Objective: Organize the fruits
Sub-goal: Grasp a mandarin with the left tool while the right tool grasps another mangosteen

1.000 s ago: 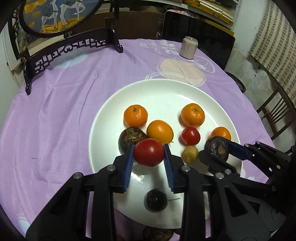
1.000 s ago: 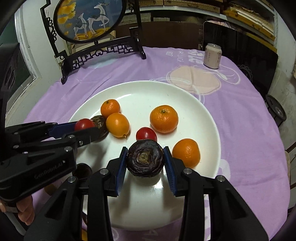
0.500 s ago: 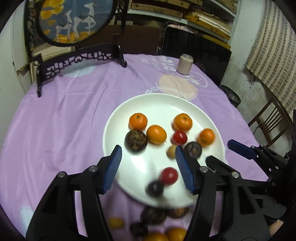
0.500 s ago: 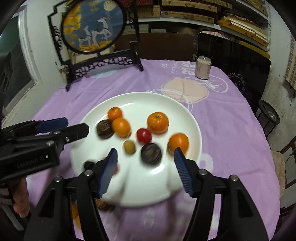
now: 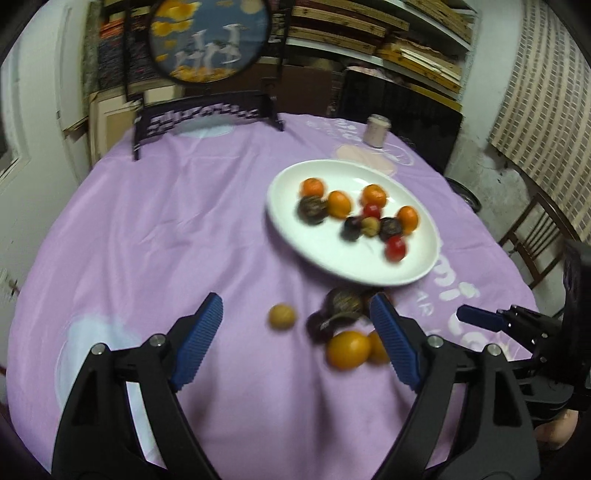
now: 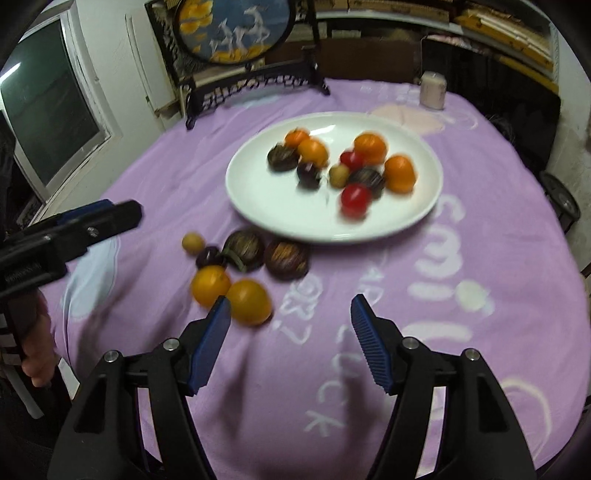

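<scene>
A white plate (image 6: 258, 206) on the purple tablecloth holds several oranges, dark round fruits, a small yellow fruit and two red tomatoes (image 6: 355, 197); the plate also shows in the left wrist view (image 5: 288, 221). Loose fruit lies in front of it: two oranges (image 6: 248, 301), two brown passion fruits (image 6: 286, 258), a dark plum (image 6: 208, 257) and a small yellow fruit (image 5: 282, 316). My left gripper (image 5: 296, 332) is open and empty, held back over the loose fruit. My right gripper (image 6: 290, 325) is open and empty, above the cloth to the right of the oranges.
A framed round screen on a dark stand (image 6: 236, 33) stands at the table's far side. A pale can (image 6: 433, 89) stands at the far right. A wooden chair (image 5: 535, 240) is beyond the right table edge.
Both grippers let go of their fruit, the tomato and the dark fruit, onto the plate, opened wide and pulled back from the plate toward the near side of the table.
</scene>
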`<state>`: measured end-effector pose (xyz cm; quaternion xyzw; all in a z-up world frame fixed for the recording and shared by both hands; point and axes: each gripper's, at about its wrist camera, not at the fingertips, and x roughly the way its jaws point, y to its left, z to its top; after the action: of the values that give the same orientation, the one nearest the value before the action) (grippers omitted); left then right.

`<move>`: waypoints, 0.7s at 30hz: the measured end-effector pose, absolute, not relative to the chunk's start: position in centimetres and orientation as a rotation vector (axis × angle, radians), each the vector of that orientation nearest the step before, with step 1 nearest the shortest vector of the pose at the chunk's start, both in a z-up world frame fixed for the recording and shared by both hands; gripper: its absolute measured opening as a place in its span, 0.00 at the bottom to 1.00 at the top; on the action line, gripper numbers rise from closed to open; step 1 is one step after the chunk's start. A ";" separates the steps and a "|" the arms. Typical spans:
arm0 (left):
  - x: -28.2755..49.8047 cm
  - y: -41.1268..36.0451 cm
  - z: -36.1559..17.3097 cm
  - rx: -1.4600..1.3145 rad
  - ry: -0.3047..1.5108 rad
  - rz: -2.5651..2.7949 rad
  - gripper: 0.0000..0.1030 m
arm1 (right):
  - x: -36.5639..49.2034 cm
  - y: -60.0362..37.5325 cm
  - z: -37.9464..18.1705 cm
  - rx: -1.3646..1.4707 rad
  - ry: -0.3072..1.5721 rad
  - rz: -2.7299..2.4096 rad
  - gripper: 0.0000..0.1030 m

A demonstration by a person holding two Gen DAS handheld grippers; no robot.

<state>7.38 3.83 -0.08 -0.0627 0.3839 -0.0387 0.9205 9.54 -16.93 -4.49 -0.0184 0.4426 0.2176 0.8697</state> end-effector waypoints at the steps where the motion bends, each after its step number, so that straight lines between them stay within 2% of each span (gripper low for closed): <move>1: 7.1 4.3 -0.3 -0.132 0.793 -0.070 0.82 | 9.6 -16.6 -4.8 -0.038 0.925 0.450 0.66; 7: 5.0 7.8 -2.4 -0.176 0.838 -0.017 0.82 | 11.0 -16.3 -5.7 -0.004 0.892 0.405 0.65; 9: 4.8 8.3 -2.6 -0.186 0.843 -0.014 0.82 | 11.4 -16.4 -5.8 0.010 0.886 0.398 0.58; 10: 4.7 8.6 -2.8 -0.190 0.845 -0.014 0.82 | 11.6 -16.4 -5.9 0.019 0.888 0.397 0.48; 11: 4.7 8.9 -2.9 -0.192 0.846 -0.015 0.82 | 11.8 -16.5 -5.9 0.029 0.893 0.397 0.44; 21: 5.8 7.7 -3.6 -0.153 0.865 -0.079 0.82 | 12.9 -15.4 -8.0 -0.039 0.977 0.423 0.42</move>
<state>5.84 7.65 -3.55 -0.0741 0.4185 -0.0382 0.9044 12.91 -15.38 -8.00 -0.0186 0.4659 0.2017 0.8614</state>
